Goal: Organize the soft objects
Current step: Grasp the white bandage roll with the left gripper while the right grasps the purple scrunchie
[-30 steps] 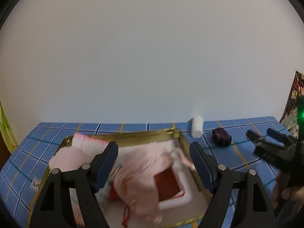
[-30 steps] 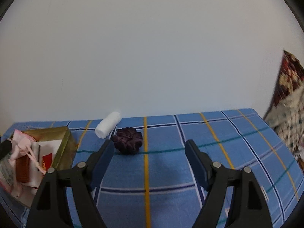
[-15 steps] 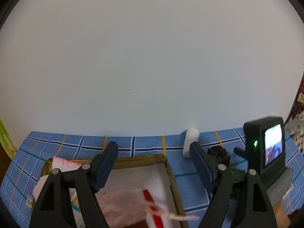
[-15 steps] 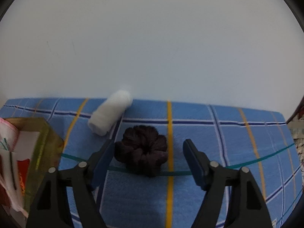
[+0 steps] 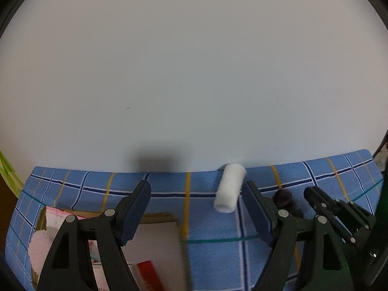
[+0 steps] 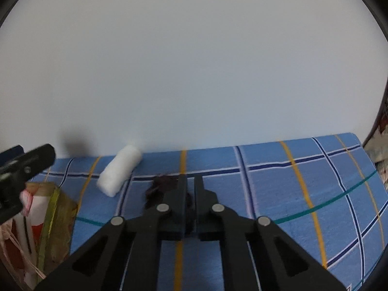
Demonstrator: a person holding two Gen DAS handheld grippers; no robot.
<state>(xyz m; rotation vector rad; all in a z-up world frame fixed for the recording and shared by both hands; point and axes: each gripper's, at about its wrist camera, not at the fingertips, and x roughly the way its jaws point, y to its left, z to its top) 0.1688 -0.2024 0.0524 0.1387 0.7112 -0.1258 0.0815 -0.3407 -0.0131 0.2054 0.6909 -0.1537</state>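
Note:
A dark purple scrunchie (image 6: 161, 186) lies on the blue checked cloth, and my right gripper (image 6: 190, 181) is shut on it. It also shows in the left wrist view (image 5: 282, 197), partly hidden behind a finger. A white foam roll (image 5: 230, 186) lies near the wall, just ahead of my open, empty left gripper (image 5: 196, 208); it also shows in the right wrist view (image 6: 120, 171). A gold-rimmed box (image 5: 155, 218) with pink and white soft items sits below the left gripper, and it shows at the left of the right wrist view (image 6: 52, 208).
A plain white wall (image 5: 194, 72) rises right behind the blue checked cloth (image 6: 291, 194). A patterned fabric (image 6: 380, 150) hangs at the far right edge. The right gripper (image 5: 339, 215) is visible at the right of the left wrist view.
My right gripper moved forward over the scrunchie and shut on it. My left gripper lifted away from the box and moved toward the white roll.

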